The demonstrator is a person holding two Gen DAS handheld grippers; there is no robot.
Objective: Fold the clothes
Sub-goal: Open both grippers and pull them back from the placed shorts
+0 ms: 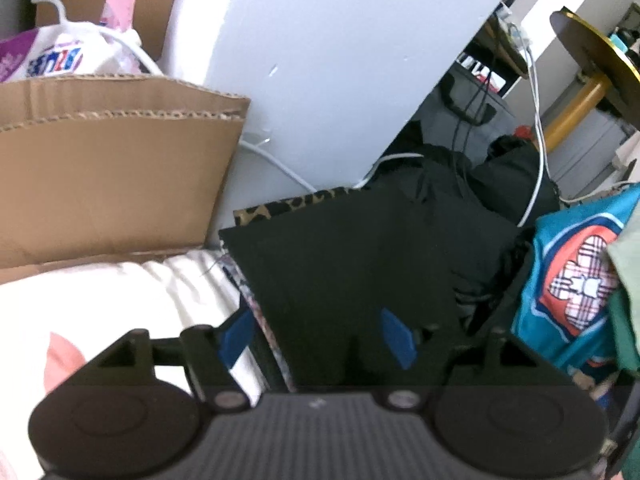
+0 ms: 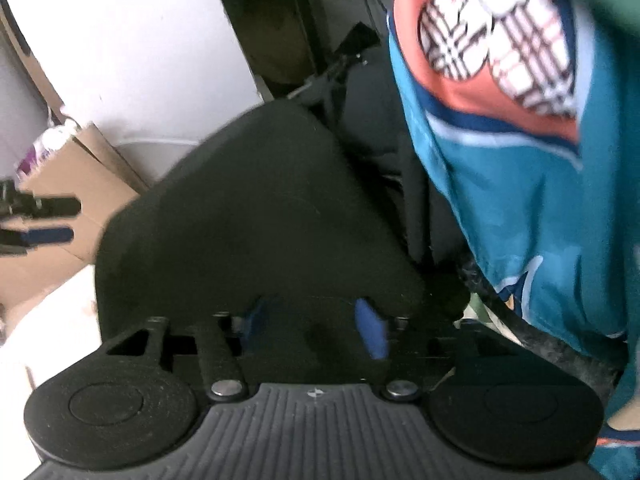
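Grippers: I see my left hand-held gripper (image 1: 316, 332) and right hand-held gripper (image 2: 316, 320) angled down, jaws wide, gripping nothing.
Below: folded black garment (image 1: 352, 256).
Right: teal garment (image 2: 520, 208).

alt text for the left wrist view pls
The open left gripper hangs just above a folded black garment lying on a pale bed sheet. A cardboard box sits to the left, a teal printed garment to the right.

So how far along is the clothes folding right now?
Done: one black garment lies folded flat, seemingly on top of a patterned stack. In hand: nothing; the left tool and right tool both stand open over it, pads off the cloth. Left: the teal printed garment beside it, unfolded, and the dark heap behind.
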